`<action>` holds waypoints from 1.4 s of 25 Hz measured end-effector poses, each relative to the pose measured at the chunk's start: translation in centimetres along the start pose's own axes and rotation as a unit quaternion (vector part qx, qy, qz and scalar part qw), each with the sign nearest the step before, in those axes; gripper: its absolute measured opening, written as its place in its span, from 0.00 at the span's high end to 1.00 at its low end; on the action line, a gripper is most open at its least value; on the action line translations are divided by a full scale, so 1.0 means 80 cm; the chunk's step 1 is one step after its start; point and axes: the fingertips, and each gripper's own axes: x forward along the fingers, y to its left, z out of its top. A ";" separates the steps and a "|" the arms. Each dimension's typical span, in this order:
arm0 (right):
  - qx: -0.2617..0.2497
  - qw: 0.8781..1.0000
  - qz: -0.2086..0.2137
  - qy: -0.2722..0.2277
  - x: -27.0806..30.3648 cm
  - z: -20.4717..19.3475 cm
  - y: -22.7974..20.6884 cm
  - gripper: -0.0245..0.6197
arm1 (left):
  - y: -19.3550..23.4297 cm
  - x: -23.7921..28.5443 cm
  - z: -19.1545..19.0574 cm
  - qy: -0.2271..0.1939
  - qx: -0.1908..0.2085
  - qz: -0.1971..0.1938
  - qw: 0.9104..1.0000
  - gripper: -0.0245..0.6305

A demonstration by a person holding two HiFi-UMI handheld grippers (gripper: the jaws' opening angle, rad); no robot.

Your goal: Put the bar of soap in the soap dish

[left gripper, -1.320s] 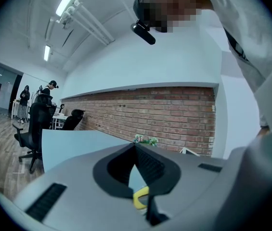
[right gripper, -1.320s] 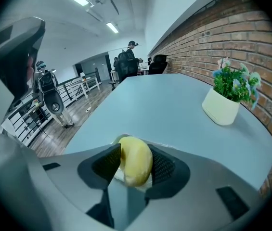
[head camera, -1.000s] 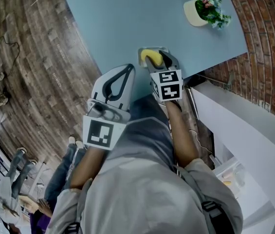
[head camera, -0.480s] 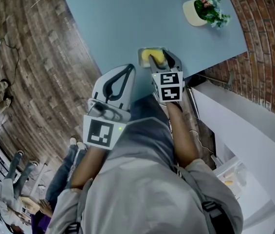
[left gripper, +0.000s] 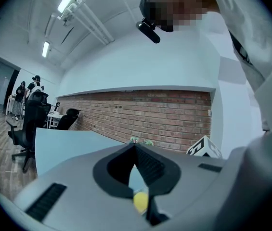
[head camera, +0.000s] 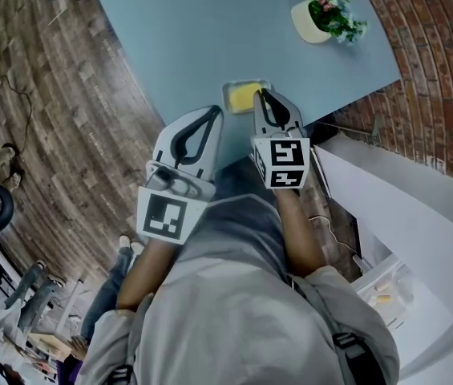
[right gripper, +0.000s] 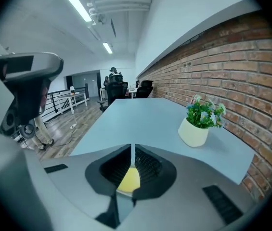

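Note:
The yellow bar of soap (head camera: 244,96) lies in the pale soap dish (head camera: 228,93) near the front edge of the blue table (head camera: 194,30). My right gripper (head camera: 260,95) hangs just above the dish's right side. Its jaws are closing, nearly together, with nothing between them. In the right gripper view the soap (right gripper: 128,179) shows below through the gap behind the right gripper's (right gripper: 133,148) tips. My left gripper (head camera: 212,111) is shut and empty, held off the table's edge to the left of the dish. In the left gripper view the soap (left gripper: 140,201) appears as a yellow spot behind the left gripper's (left gripper: 135,147) tips.
A small potted plant (head camera: 314,21) in a cream pot stands at the table's far right; the right gripper view shows the plant (right gripper: 196,129) too. A brick wall (head camera: 442,70) runs along the right. Wooden floor (head camera: 50,119) lies to the left, with office chairs and people far off.
My right gripper lifted up off the dish and its jaws went from wide open around the soap to nearly together. The soap stayed in the dish. The left gripper kept still.

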 end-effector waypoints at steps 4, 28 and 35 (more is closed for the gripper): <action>0.011 0.999 -0.004 -0.045 -0.026 0.033 0.006 0.93 | -0.003 0.001 0.009 -0.006 -0.004 -0.013 1.000 0.96; 0.037 0.980 -0.016 -0.192 -0.185 0.156 0.033 0.94 | -0.024 0.005 0.066 -0.030 0.004 -0.066 0.997 0.96; 0.032 0.980 -0.020 -0.194 -0.189 0.158 0.042 0.94 | -0.031 0.000 0.059 -0.023 0.004 -0.069 0.997 0.96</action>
